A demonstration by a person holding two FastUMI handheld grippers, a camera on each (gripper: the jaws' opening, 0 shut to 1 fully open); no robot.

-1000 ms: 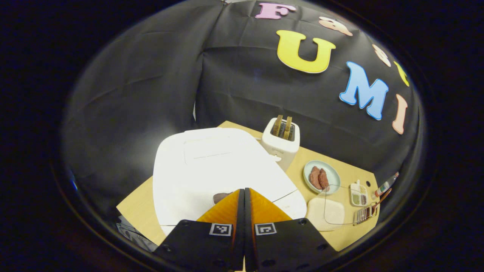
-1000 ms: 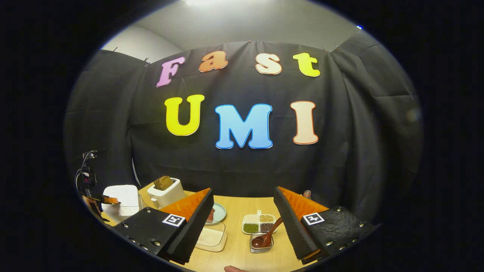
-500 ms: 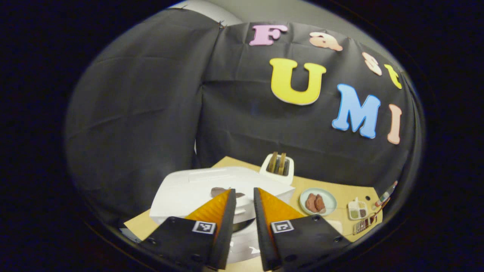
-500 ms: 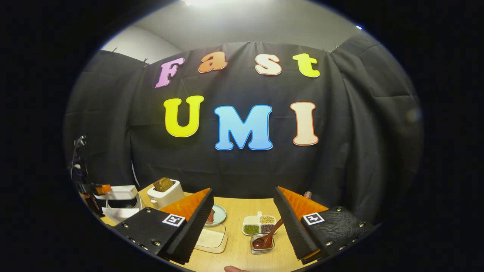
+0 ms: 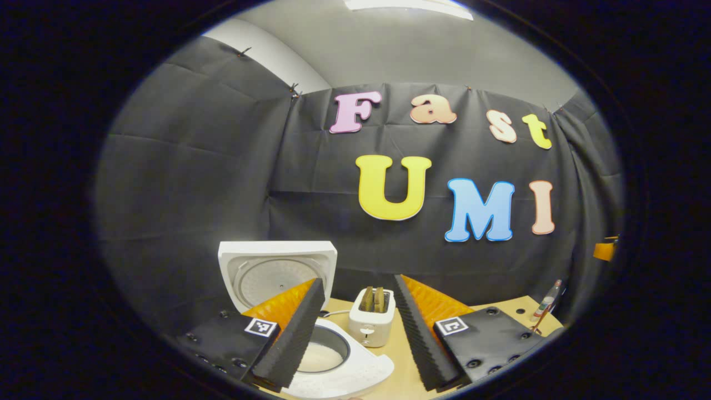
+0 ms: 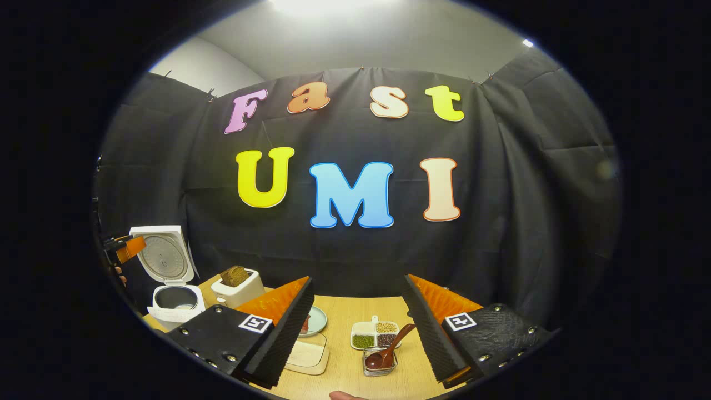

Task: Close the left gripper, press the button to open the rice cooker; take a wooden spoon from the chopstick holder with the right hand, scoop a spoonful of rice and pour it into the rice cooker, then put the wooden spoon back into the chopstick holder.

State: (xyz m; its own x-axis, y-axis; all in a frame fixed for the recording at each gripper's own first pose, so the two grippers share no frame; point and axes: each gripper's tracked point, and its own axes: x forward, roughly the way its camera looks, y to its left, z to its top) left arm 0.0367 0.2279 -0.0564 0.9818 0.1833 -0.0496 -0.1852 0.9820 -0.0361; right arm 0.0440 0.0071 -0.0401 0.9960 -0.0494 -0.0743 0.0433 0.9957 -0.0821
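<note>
White rice cooker (image 5: 311, 339) lid (image 5: 278, 273) now stands upright, where a second ago it was shut; button step done. My left gripper (image 5: 355, 333) has pulled back, fingers apart, empty. Right gripper (image 6: 358, 328) open too. Next up: wooden spoon (image 6: 389, 349), dark brown, leaning in the chopstick holder (image 6: 380, 364), lower centre of the right gripper view.

Rice cooker (image 5: 333, 355) mouth open, unobstructed

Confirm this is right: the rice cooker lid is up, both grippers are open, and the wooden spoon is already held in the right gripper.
Not quite. The right gripper view shows the wooden spoon in the chopstick holder, with the right gripper open around nothing. The rest stands.
</note>
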